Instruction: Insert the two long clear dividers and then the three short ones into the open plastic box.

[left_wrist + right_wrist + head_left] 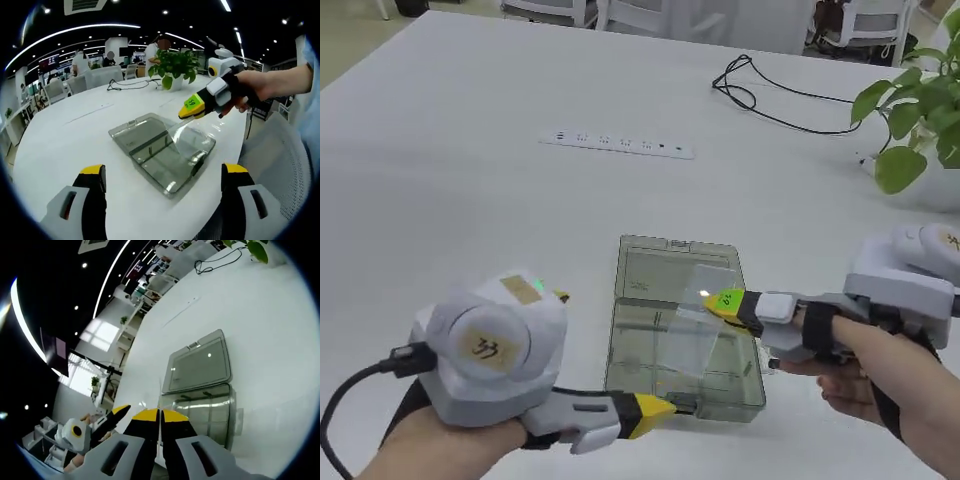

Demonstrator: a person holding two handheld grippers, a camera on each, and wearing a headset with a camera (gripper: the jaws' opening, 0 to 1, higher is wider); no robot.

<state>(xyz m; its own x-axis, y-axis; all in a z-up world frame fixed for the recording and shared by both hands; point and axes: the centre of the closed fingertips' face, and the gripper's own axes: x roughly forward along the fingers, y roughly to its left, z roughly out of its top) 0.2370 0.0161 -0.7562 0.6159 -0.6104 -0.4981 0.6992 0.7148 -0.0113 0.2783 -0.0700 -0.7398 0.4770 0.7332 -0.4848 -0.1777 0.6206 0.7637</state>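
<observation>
R gripper (725, 300), fingers clenched on a clear divider (692, 335), holds it tilted over the open box (730, 408) (directly below it); L gripper (660, 405), fingers released, sits by box's near corner.

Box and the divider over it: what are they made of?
Plastic box: seemingly rigid, smoky-grey transparent plastic, glossy; table shows through, lid glints. Clear divider: probably thin colourless plastic sheet, glossy; box visible through it, glare on its face.
</observation>
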